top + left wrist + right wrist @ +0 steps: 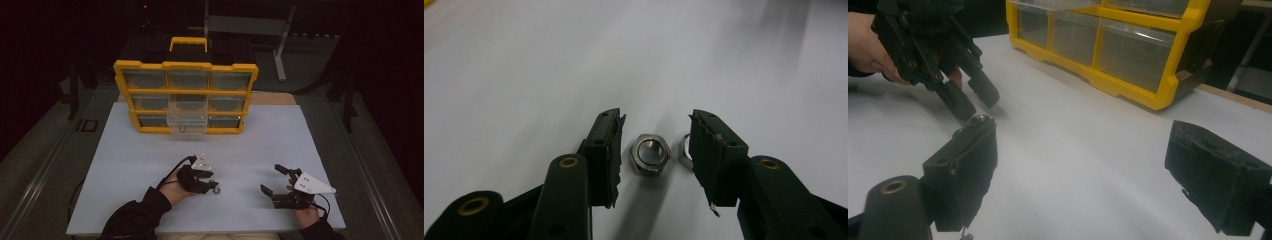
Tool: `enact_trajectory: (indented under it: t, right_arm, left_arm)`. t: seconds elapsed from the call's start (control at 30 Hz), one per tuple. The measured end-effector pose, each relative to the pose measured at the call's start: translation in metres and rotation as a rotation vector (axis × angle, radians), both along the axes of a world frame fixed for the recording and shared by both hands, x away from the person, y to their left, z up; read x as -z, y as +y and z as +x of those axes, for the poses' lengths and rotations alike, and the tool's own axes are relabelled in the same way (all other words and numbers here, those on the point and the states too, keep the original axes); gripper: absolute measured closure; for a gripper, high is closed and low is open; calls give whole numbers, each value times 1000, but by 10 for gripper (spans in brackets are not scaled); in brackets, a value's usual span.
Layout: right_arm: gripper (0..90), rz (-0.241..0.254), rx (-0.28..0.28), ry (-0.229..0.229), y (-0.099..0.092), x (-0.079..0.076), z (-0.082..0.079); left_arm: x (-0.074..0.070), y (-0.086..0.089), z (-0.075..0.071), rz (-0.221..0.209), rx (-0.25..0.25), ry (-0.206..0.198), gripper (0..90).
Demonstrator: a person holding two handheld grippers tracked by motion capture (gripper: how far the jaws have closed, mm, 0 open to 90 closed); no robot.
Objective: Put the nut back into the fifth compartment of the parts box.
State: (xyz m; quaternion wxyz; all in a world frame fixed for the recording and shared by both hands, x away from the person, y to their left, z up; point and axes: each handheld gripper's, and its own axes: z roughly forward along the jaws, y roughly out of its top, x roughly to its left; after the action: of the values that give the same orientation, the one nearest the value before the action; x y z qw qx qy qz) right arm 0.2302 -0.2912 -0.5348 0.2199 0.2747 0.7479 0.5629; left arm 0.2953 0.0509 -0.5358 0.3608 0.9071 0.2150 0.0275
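Note:
A steel hex nut point(650, 155) lies flat on the white table top point(524, 75), between the two jaws of my left gripper point(656, 120). The pads stand a little off the nut on both sides, so the gripper is open around it. A second nut point(683, 149) peeks out from behind the right-hand jaw. In the high view the left gripper point(212, 187) points down at the nut point(216, 190) near the table's front. My right gripper point(270, 178) rests to the right with its jaws wide apart; the right gripper point(1083, 165) holds nothing.
A yellow drawer organiser point(185, 92) with clear drawers stands at the back of the table; its middle lower drawer point(187, 120) is pulled out. The organiser point(1128, 55) stands ahead of the right gripper, and the left gripper point(976, 102) in a hand is at upper left.

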Motion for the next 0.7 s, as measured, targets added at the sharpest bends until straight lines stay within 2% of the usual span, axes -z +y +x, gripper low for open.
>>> enact_trajectory:
  t: [0.03,0.2,0.43,0.7]
  right_arm:
    - [136,0,0,1,0,0,0]
    - [136,1,0,3,0,0,0]
    - [136,1,-1,5,0,0,0]
    - [136,1,-2,8,0,0,0]
  left_arm:
    - [4,-1,1,14,-7,1,571]
    - [10,-3,1,30,2,-5,600]
    - [12,-6,0,45,21,-24,654]
    - [11,-7,-1,65,26,-39,665]
